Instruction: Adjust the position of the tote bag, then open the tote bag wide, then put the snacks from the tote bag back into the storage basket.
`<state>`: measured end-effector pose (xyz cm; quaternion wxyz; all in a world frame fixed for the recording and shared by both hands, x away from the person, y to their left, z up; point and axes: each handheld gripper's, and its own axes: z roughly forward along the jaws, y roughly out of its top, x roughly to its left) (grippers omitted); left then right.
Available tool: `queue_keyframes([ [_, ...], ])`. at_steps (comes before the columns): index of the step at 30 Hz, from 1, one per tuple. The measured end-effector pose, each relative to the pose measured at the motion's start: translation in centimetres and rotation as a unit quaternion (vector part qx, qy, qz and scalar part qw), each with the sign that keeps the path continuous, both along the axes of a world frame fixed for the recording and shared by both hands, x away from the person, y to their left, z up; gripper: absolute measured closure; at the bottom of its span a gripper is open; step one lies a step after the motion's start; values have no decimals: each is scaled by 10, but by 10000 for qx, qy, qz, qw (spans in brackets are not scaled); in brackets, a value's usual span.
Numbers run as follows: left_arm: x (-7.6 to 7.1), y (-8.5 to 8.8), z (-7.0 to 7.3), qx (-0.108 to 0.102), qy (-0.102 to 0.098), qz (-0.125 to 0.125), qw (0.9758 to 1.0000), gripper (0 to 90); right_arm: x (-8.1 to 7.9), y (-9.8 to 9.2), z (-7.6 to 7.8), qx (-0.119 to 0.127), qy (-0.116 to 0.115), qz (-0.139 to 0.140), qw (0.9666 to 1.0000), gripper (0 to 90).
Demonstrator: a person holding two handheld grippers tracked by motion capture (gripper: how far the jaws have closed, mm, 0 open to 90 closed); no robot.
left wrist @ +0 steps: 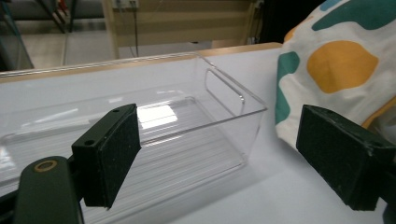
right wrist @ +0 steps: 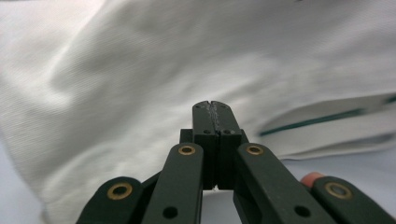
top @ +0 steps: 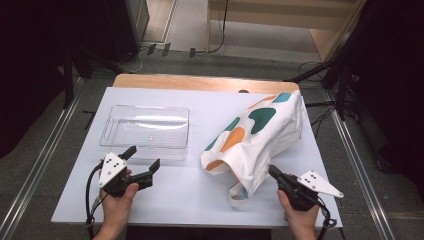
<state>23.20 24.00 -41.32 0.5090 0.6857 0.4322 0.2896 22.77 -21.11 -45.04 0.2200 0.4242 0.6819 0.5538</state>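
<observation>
Jaws of my left gripper (top: 145, 158) spread wide, clear tray (top: 145, 131) just ahead; right gripper (top: 273, 171) pinched closed, empty, tips at tote bag (top: 260, 135).

1. My left tool (top: 143, 161) is matte black, with two flat rectangular jaws faced in dark, finely textured pads (left wrist: 114, 156).
2. A grey three-cornered plate (top: 112, 169) with small dark dots sits on top of it, and a black cable (top: 90, 192) loops off its rear.
3. My right tool (top: 272, 171) is the same black build, carrying its own grey dotted plate (top: 320, 183).
4. In the right tool view I see brass-ringed pivots (right wrist: 187, 150) on the black link arms, plus small screw holes.
5. Both forearms are bare, no sleeves.
</observation>
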Motion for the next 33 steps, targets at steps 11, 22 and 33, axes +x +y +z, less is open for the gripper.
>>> queue_keyframes([
  [11,7,-44,5,137,-21,-527,9985,141,6,43,-6,-147,91,414,9990,900],
  [22,11,-110,7,276,-47,-1152,9930,139,17,59,-10,-89,170,446,9988,900],
  [33,5,-149,12,284,-98,-1497,9883,91,33,71,-14,-72,280,591,9978,900],
])
